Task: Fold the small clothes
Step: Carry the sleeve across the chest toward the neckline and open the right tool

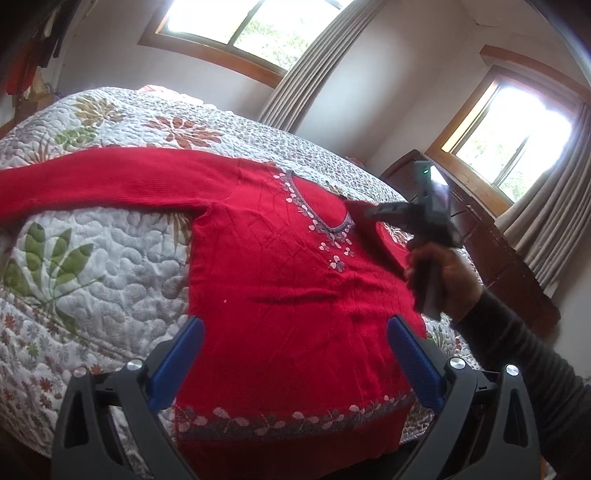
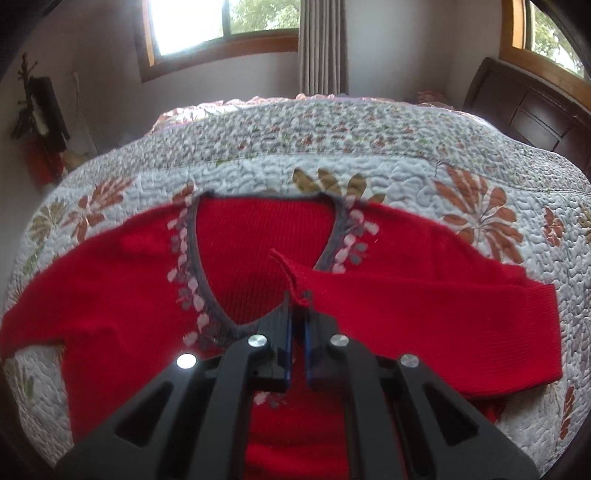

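A red knit sweater (image 1: pixel 280 266) with a grey, flower-trimmed V-neck lies face up on the quilted bed. Its left sleeve (image 1: pixel 92 181) stretches out flat to the left. My left gripper (image 1: pixel 295 332) hovers open over the lower body of the sweater, blue pads (image 1: pixel 184 362) wide apart, nothing between them. My right gripper (image 2: pixel 297 306) is shut on the cuff of the right sleeve (image 2: pixel 424 306), which is folded in across the chest below the neckline (image 2: pixel 207 280). In the left wrist view the right gripper (image 1: pixel 360 212) appears over the neckline, held by a hand (image 1: pixel 443 273).
The floral quilt (image 1: pixel 96 280) covers the whole bed. A dark wooden headboard (image 2: pixel 532 114) stands at the right. Curtained windows (image 1: pixel 258 33) line the wall behind. Dark items hang on the wall at the far left (image 2: pixel 40 110).
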`<state>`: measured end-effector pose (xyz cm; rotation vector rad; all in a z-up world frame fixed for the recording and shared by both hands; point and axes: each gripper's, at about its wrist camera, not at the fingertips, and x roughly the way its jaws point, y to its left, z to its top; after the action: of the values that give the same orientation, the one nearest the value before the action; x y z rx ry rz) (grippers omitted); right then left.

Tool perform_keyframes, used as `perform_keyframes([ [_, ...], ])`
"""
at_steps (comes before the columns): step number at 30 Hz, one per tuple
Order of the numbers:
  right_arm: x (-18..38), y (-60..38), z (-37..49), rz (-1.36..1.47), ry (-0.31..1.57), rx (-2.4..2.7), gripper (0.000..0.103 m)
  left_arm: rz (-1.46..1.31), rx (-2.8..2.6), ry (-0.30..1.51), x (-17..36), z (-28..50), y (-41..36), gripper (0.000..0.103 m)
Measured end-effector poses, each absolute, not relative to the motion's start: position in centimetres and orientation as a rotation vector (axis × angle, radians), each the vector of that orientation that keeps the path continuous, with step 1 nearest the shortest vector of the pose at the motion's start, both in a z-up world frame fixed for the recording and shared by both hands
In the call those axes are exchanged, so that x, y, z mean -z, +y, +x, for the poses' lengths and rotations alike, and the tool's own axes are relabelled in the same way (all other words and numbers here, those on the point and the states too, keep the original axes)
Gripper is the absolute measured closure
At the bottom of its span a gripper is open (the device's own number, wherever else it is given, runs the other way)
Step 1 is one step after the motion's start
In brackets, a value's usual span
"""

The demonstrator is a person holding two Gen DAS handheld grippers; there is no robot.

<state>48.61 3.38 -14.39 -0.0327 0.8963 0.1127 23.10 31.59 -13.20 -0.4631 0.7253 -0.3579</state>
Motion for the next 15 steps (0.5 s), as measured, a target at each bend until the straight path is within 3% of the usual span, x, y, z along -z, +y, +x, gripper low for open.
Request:
perform_keyframes([
  [2,16.4,4.4,48.3,-0.063,0.927,-0.115,0.099,-0.483,0.391,0.728,13.1,24.9,31.4,0.004],
  [5,17.2,4.4,47.2,-0.055,0.925,-0.153,0.084,-0.540,0.450,0.752,13.1,28.5,30.9,0.004],
  [6,16.9,4.0,46.7,-0.024,0.924,-0.180,0.068,-0.576,0.470,0.764,13.2,29.9,30.7,0.004],
  [7,16.6,3.6,46.1,0.006,0.921,-0.201,0.059,-0.624,0.492,0.782,13.4,31.6,30.5,0.004],
  [15,15.0,-2.7,35.5,0.323,0.889,-0.336,0.055,-0.964,0.713,1.010,17.0,45.2,24.1,0.004],
])
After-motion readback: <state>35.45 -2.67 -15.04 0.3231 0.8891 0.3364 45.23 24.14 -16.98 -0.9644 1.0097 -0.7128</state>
